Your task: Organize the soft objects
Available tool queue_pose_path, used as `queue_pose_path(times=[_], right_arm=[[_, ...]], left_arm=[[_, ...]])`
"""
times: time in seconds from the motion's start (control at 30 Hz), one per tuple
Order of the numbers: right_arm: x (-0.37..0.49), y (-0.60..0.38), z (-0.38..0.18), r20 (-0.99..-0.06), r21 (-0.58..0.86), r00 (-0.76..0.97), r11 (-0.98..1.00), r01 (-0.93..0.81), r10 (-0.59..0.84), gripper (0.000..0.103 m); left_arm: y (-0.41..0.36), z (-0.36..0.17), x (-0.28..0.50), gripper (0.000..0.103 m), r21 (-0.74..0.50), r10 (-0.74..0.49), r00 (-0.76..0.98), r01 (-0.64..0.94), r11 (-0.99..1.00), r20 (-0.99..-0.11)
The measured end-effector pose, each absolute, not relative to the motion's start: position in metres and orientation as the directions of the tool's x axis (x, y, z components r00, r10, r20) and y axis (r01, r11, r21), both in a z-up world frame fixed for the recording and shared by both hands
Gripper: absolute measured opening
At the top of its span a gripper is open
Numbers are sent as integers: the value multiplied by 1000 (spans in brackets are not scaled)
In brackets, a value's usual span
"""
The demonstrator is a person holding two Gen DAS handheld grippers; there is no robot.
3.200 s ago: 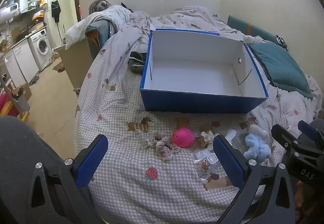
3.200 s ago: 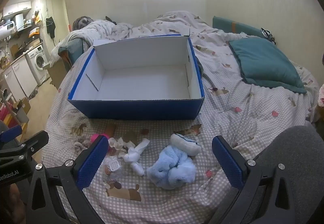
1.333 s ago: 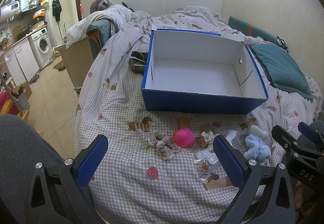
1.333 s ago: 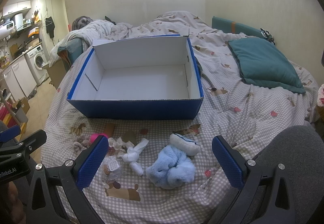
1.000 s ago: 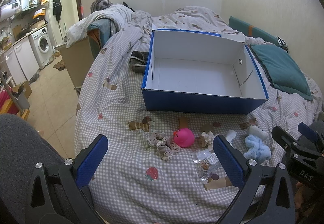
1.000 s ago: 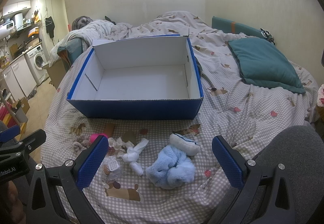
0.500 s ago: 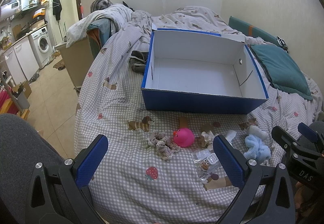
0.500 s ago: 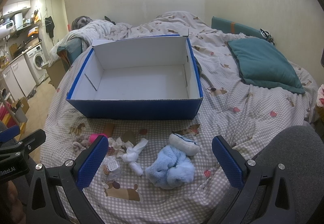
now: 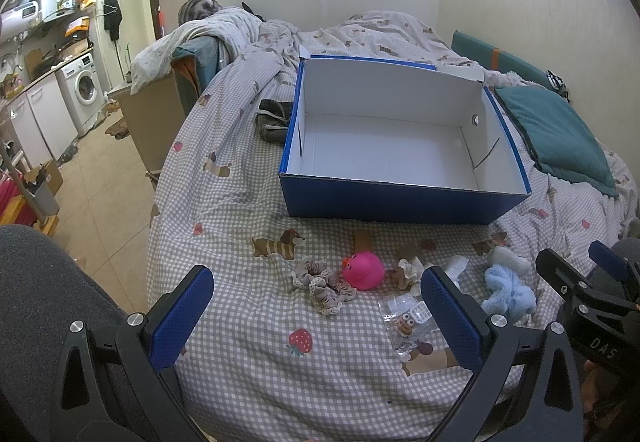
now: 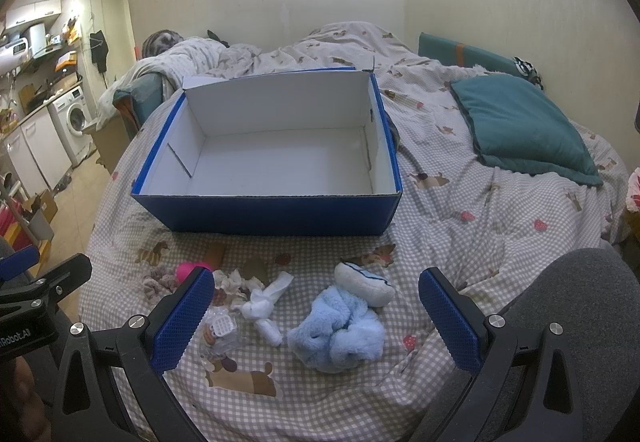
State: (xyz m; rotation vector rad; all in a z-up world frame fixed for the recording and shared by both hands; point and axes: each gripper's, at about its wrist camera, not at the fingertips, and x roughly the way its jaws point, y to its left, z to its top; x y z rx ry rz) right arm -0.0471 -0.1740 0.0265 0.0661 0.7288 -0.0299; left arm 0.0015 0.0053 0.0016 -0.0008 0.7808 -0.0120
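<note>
Right wrist view: both grippers' fingers are wide apart over the bed, near the fluffy blue toy and blue box.

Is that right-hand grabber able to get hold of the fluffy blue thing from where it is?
Probably yes. The right gripper is open, and the fluffy blue toy lies on the bedspread between and just ahead of its fingers, with nothing over it.

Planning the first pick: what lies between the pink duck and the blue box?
Only bare checked bedsheet, printed with a brown patch, separates pink duck from blue box, in the left wrist view.
</note>
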Motion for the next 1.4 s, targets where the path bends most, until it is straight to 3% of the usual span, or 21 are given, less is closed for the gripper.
queue_pose_path(times=[0.43,0.67,0.8,0.87,0.97,1.0,1.03,1.1,1.33,1.4], right_arm=[[-44,-177,28,-683,67,730,997,39,17,103],[-19,-191,39,-741,123,665,992,-5,95,103],[-5,-199,37,-755,121,650,993,6,88,103],[4,-205,33,-772,140,628,990,17,99,103],[14,-213,25,-794,159,599,987,37,105,103],[17,-215,22,-800,165,590,985,44,108,103],[20,-218,19,-805,173,582,983,54,109,103],[23,-225,15,-810,193,576,978,83,110,103],[36,-255,-17,-857,326,469,929,174,213,103],[36,-257,-33,-877,340,419,919,201,233,103]], left_arm=[[8,5,4,103,-10,-9,701,2,1000,-713],[29,15,39,103,-6,58,632,-99,995,-773],[33,11,63,103,39,82,569,-88,995,-818],[34,0,77,103,10,39,515,-58,998,-856],[31,-23,98,85,-35,-19,392,-33,999,-920],[31,-35,104,73,-64,-49,341,-32,997,-939],[30,-46,111,71,-87,-73,291,-38,995,-954],[29,-69,121,70,-122,-109,190,-62,991,-976],[24,-111,133,70,-78,-68,114,-87,993,-991],[26,-122,131,62,-94,-84,98,-92,991,-992]])
